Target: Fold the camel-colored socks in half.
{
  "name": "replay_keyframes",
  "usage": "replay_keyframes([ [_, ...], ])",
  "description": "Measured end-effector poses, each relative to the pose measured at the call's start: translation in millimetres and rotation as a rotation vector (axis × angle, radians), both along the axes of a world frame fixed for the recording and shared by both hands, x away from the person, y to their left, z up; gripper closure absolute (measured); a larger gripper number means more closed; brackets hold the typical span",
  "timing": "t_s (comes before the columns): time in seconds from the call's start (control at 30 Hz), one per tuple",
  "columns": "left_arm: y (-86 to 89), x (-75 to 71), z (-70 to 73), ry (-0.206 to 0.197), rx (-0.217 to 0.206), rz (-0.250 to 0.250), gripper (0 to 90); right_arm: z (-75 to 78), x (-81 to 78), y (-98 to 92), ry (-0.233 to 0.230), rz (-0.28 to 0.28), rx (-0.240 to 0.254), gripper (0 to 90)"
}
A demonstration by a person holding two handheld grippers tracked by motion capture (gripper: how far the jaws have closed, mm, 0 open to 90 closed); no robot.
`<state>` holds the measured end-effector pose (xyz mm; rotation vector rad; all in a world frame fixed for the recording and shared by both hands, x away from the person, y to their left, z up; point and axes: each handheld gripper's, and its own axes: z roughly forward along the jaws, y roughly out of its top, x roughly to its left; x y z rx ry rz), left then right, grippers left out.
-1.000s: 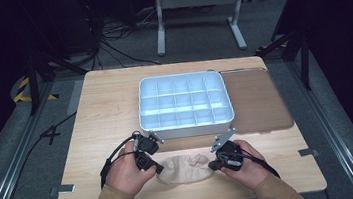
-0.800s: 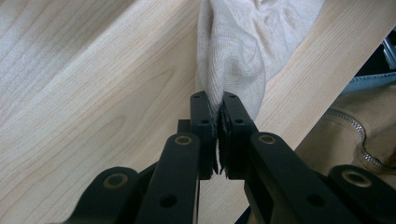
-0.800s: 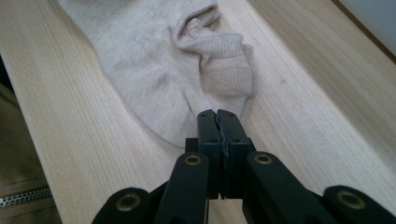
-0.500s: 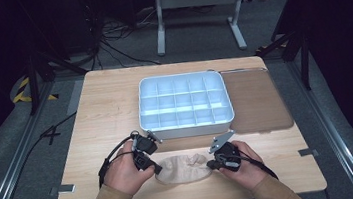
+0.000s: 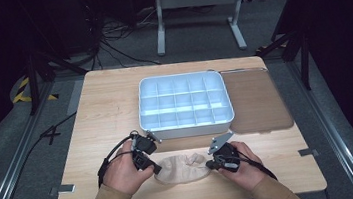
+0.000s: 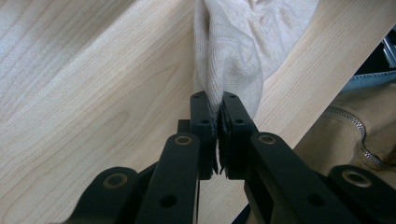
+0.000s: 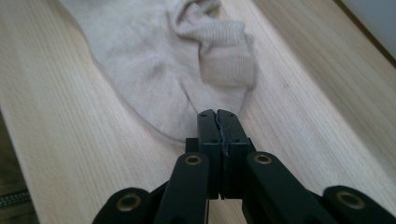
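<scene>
Sock lies flat between both grippers, each one's closed fingers pinching an end.

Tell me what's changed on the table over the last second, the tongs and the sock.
Nothing has visibly changed. The left tongs stay shut on one end of the sock, the right tongs stay shut at its other end, and the sock lies flat on the table in the same spot. Both hands kept still. The tray and the brown lid beside it have not moved.
</scene>
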<state>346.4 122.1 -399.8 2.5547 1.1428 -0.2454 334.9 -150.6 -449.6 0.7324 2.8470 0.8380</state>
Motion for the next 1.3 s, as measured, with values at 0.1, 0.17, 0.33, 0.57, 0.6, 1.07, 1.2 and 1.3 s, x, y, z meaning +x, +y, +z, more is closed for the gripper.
replay_keyframes([
  [0.1, -0.5, 0.1, 0.0, 0.005, 0.000, -0.002, 85.7, 0.9, -0.9, 2.2, -0.014, 0.004, 0.010, 89.8],
  [0.17, -0.7, 0.0, 0.7, 0.004, -0.004, -0.008, 85.7, -0.9, -1.6, 4.8, -0.011, 0.003, -0.002, 89.8],
  [0.33, -1.2, -1.2, 4.3, 0.004, -0.025, -0.007, 85.7, -3.8, -0.7, 5.9, -0.010, 0.005, -0.005, 89.9],
  [0.57, -4.9, -0.2, 8.6, -0.009, -0.053, -0.020, 85.7, -4.8, -1.4, 6.4, -0.016, 0.008, -0.007, 90.0],
  [0.6, -5.9, 0.2, 9.0, -0.004, -0.059, -0.032, 85.6, -5.0, -1.3, 6.3, -0.014, 0.006, -0.006, 90.0],
  [1.07, -29.2, 6.8, 16.1, -0.021, -0.087, -0.080, 85.5, -6.5, 0.0, 4.2, -0.018, 0.028, 0.008, 90.0],
  [1.2, -39.8, 8.9, 17.2, -0.019, -0.098, -0.096, 85.5, -6.0, -1.5, 5.5, -0.033, 0.036, -0.006, 90.0],
  [1.3, -45.6, 10.0, 18.6, -0.028, -0.107, -0.108, 85.5, -6.1, -2.2, 5.8, -0.038, 0.036, -0.009, 90.0],
])
